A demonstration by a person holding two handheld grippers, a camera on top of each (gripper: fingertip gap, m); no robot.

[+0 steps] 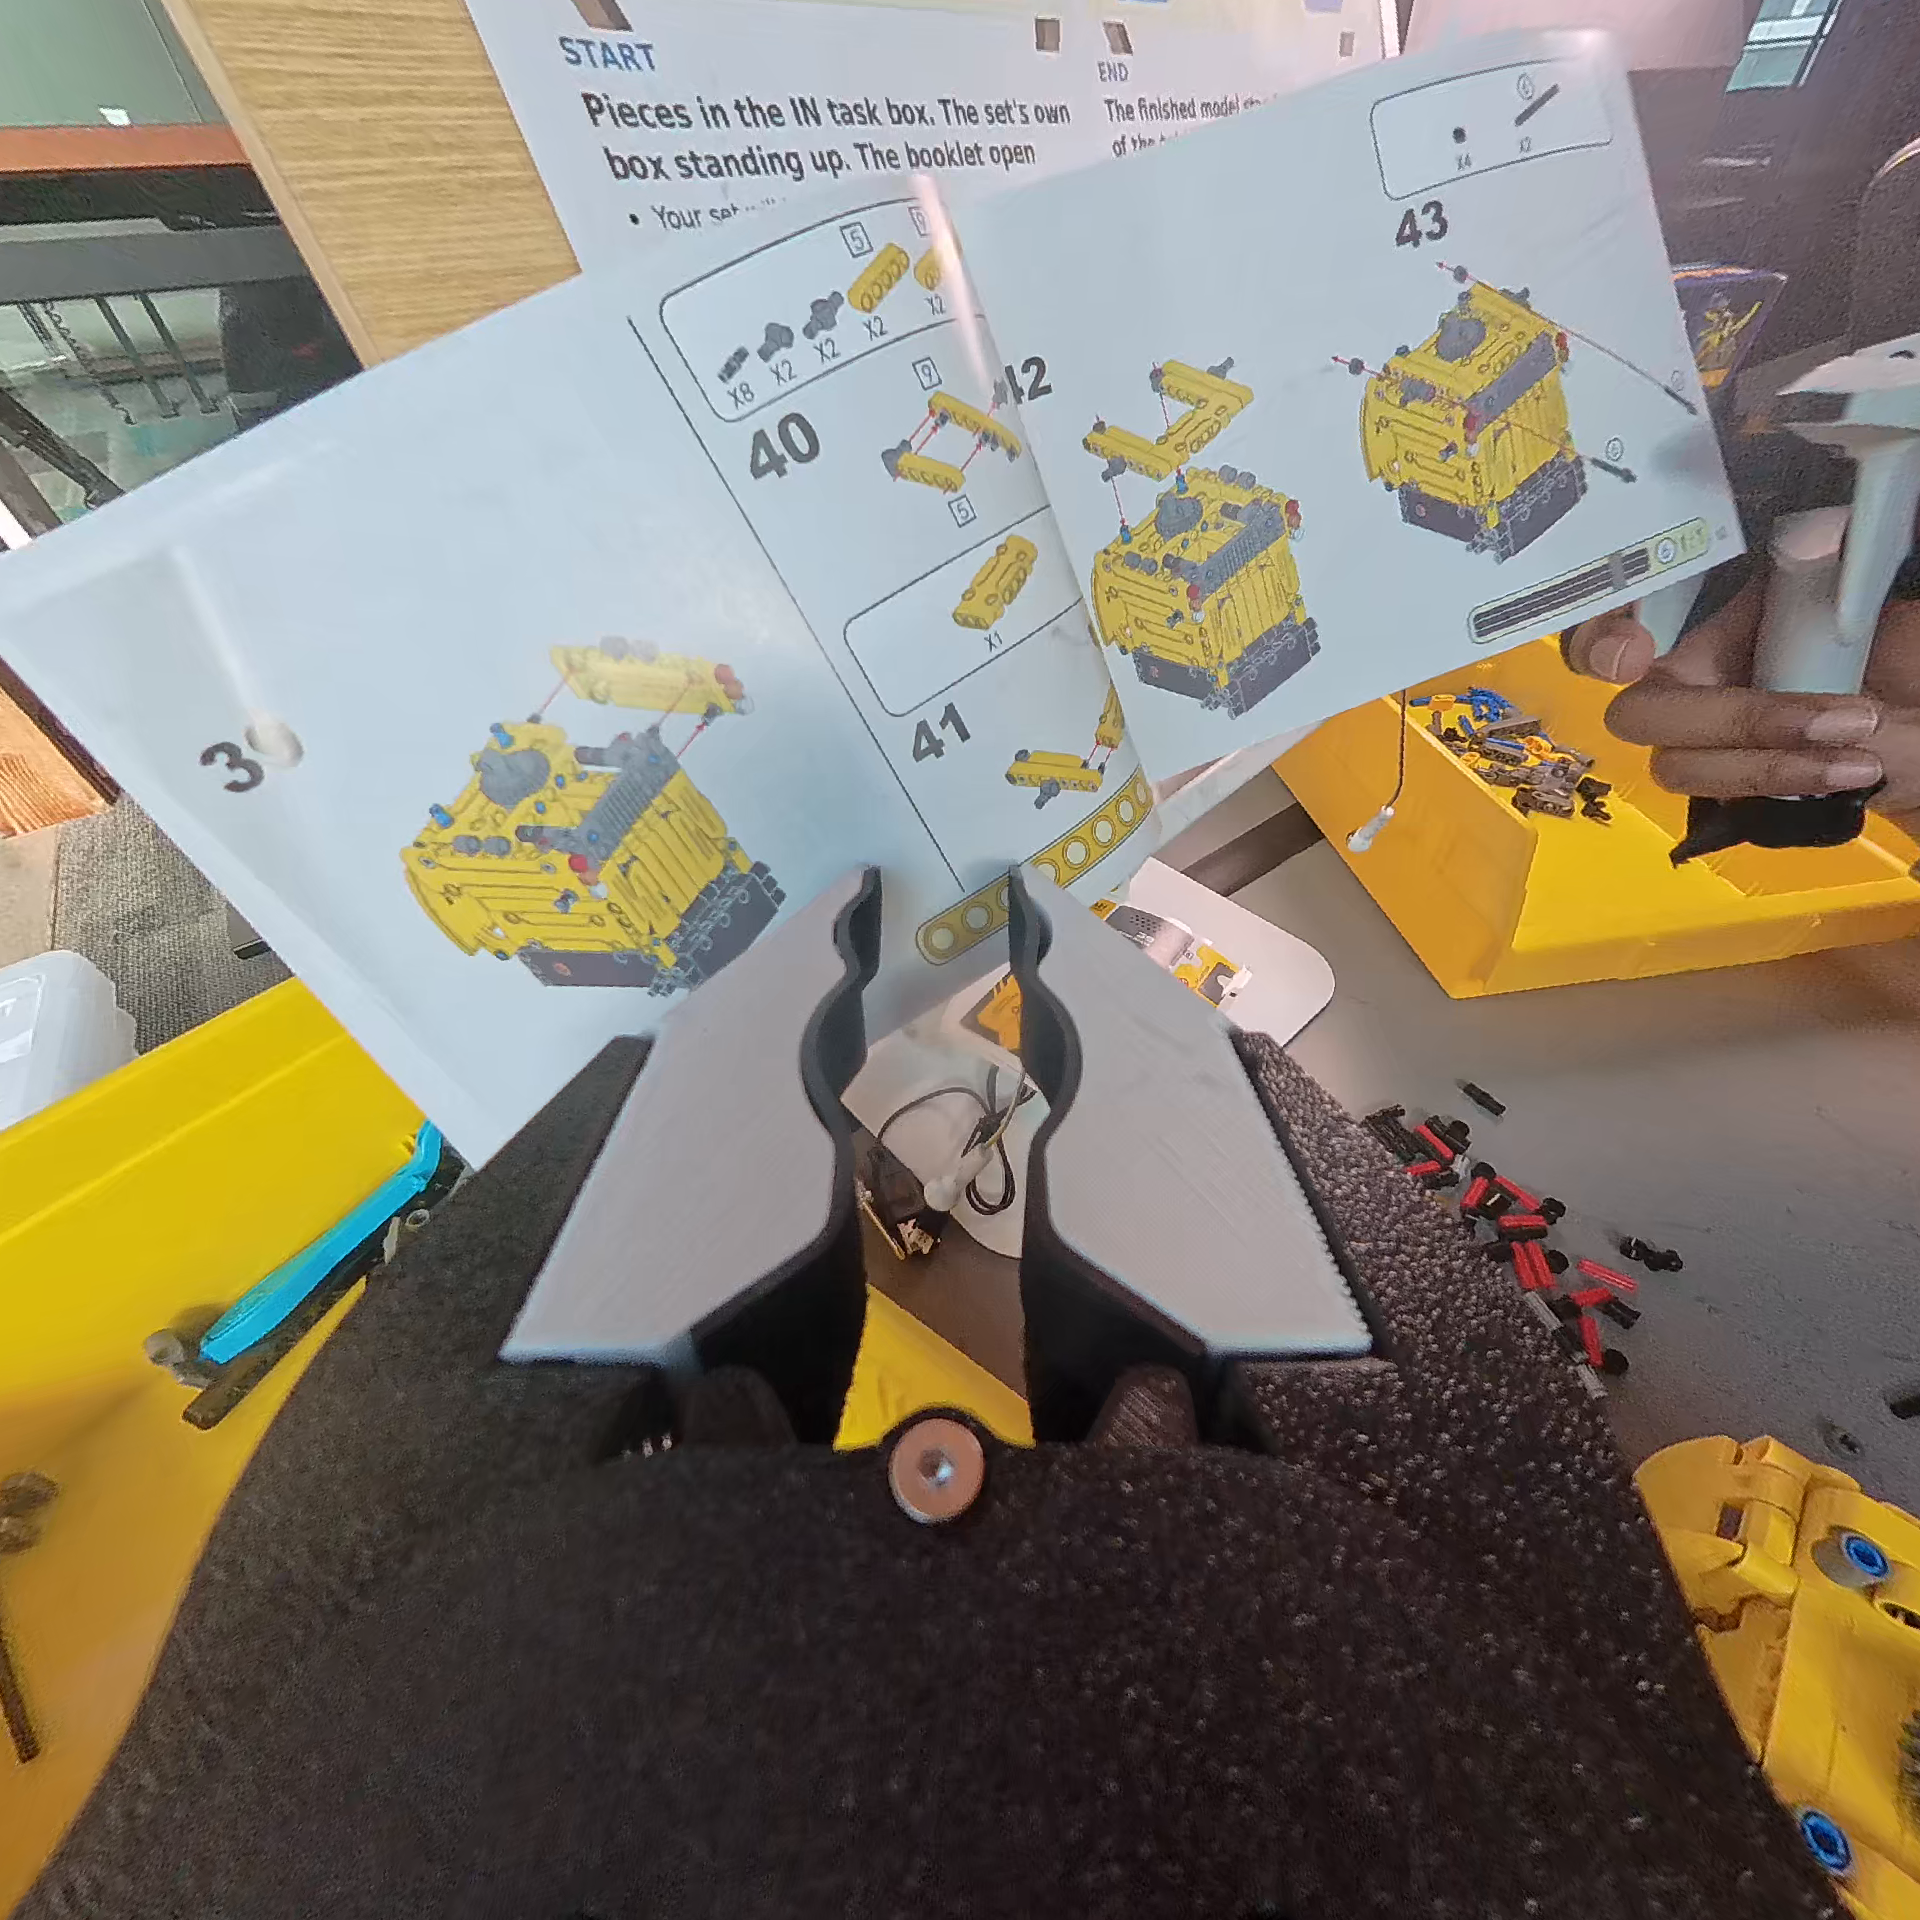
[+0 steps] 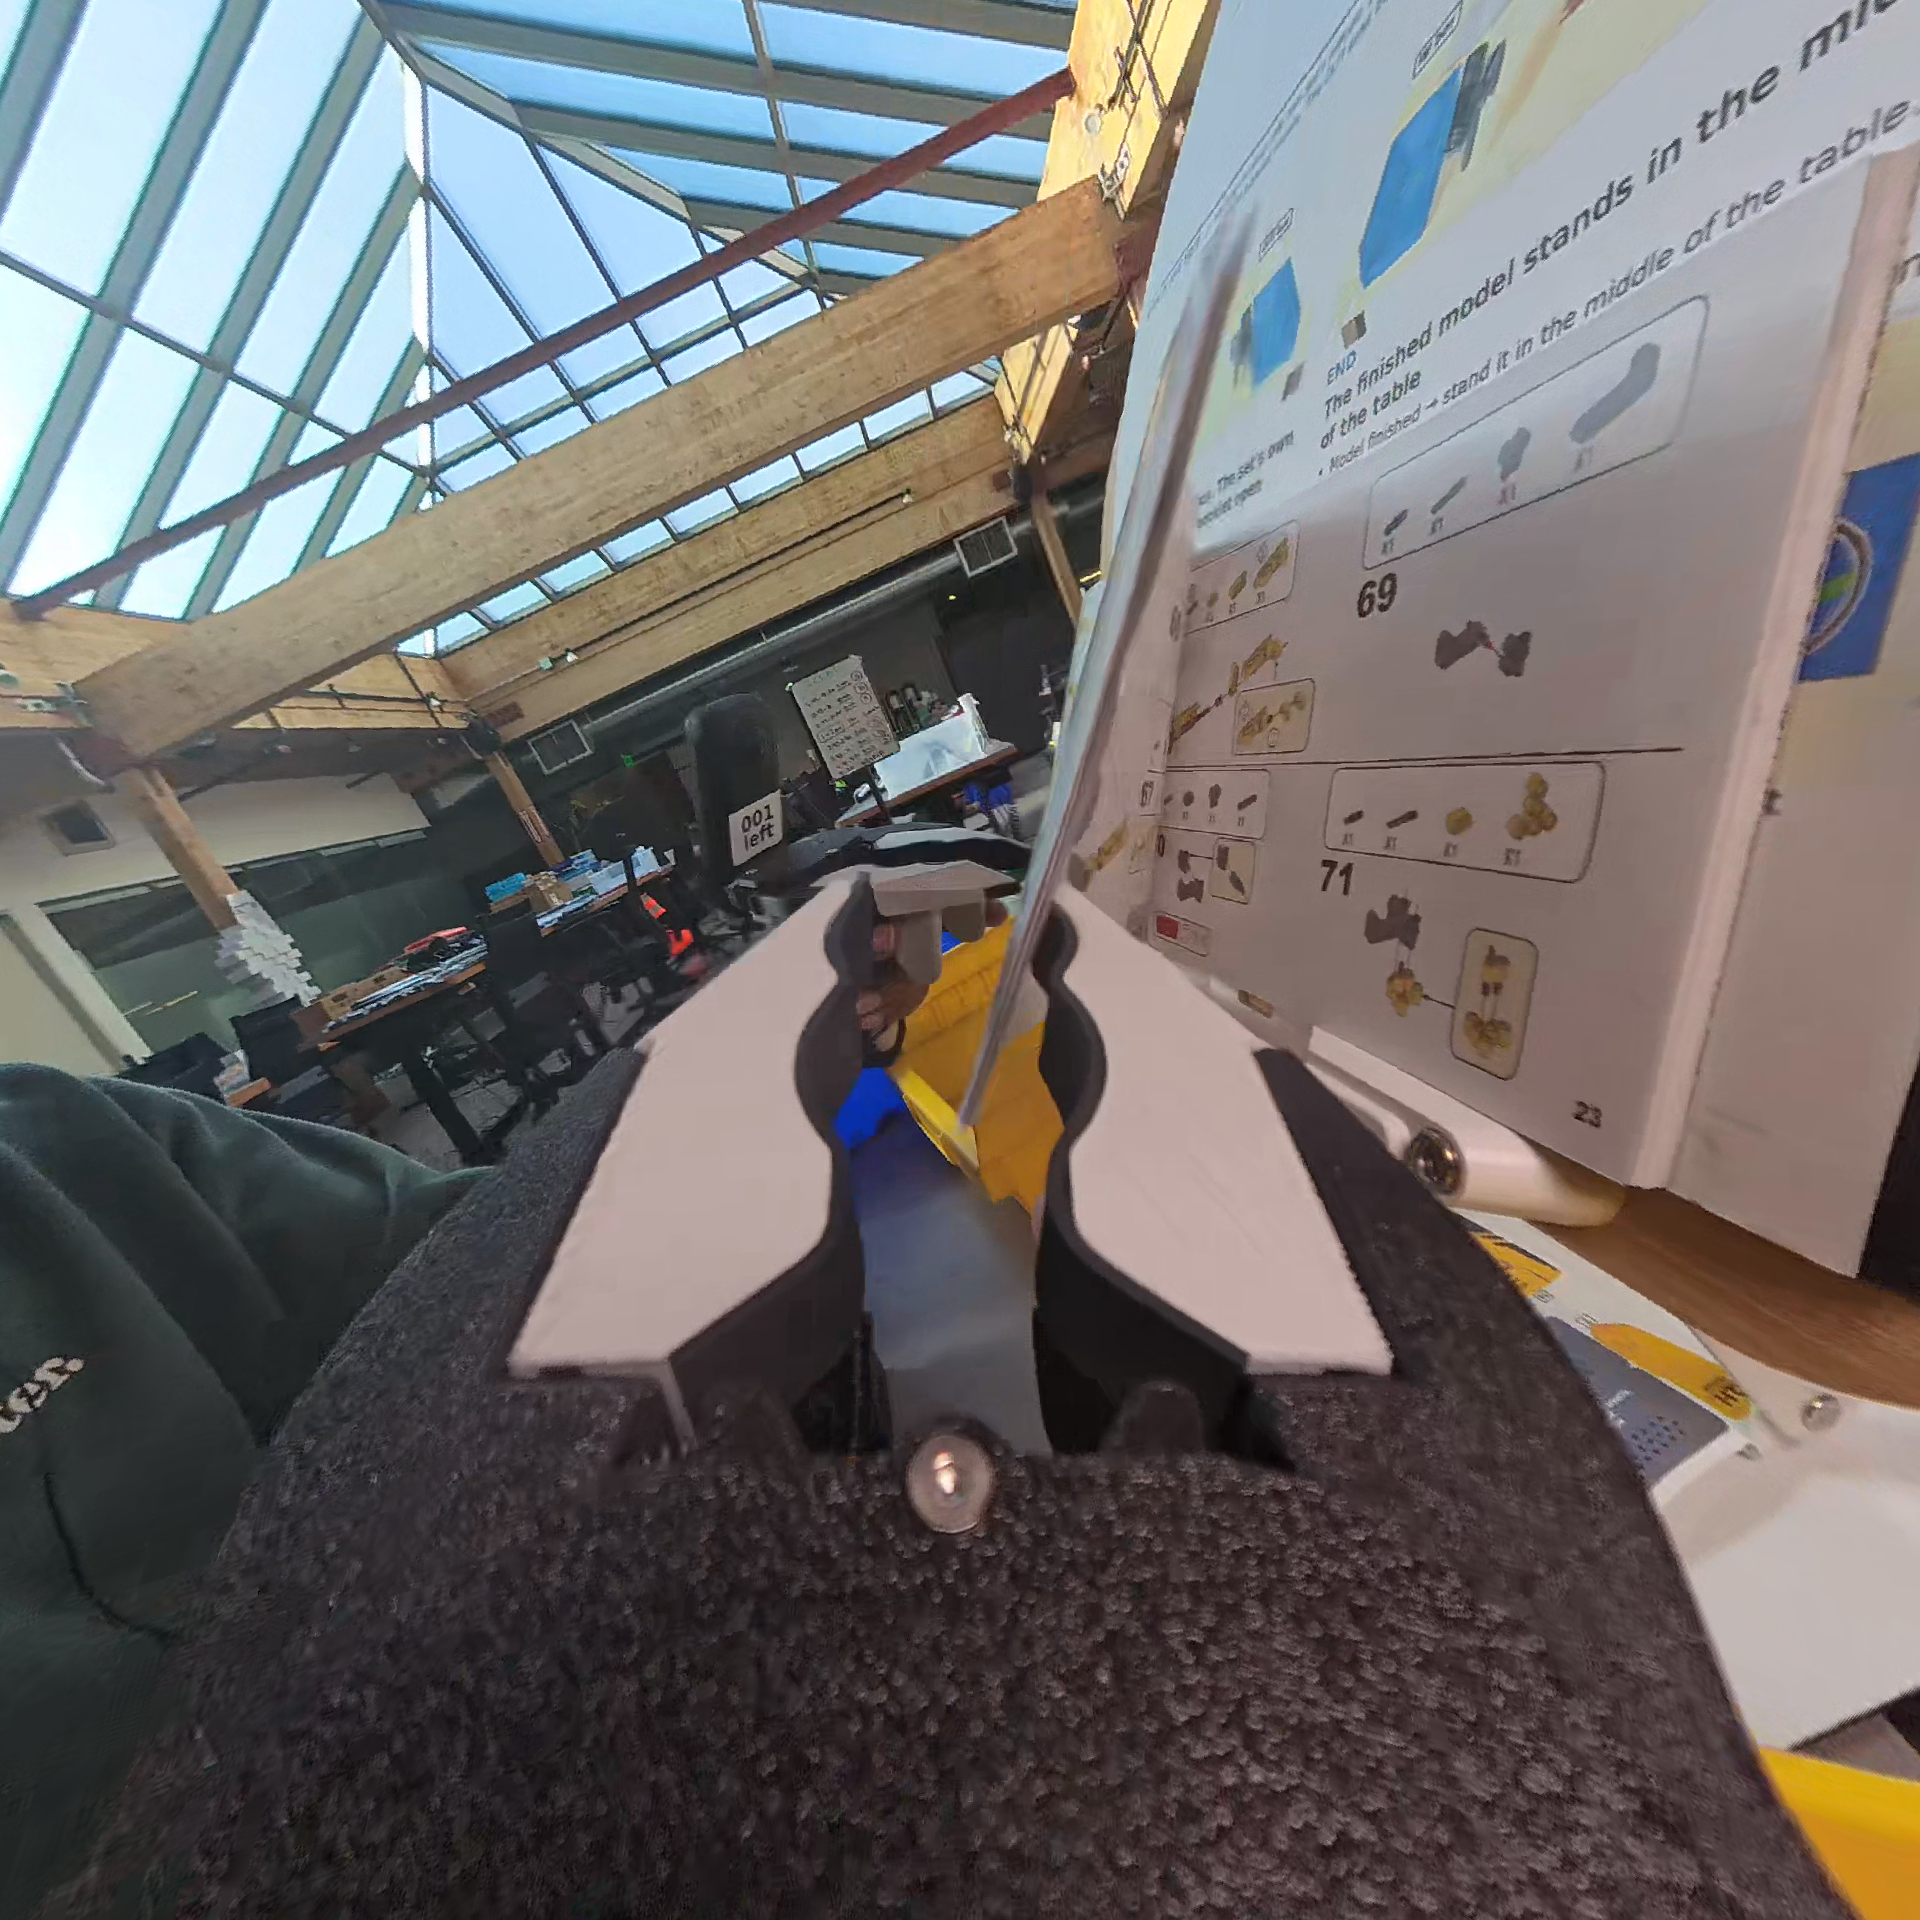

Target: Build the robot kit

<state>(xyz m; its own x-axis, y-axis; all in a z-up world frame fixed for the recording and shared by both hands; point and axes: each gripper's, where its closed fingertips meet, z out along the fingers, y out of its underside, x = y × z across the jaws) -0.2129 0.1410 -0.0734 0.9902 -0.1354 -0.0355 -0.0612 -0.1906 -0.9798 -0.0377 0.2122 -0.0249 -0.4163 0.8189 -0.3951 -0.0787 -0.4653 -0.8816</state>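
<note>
Two tools (image 1: pixel 943 904) at booklet (image 1: pixel 582 582) pages

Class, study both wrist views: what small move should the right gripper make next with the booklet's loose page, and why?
Probably close the right gripper on the loose page. Its edge already lies between the open jaws, close to one finger and seemingly unclamped, so it could slip back onto the open booklet.

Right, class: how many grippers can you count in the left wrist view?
2. One gripper fills the bottom centre, its fingertips at the lower edge of the open booklet. The second gripper is at the right edge, held in a hand by the raised page. None seems hidden.
</note>
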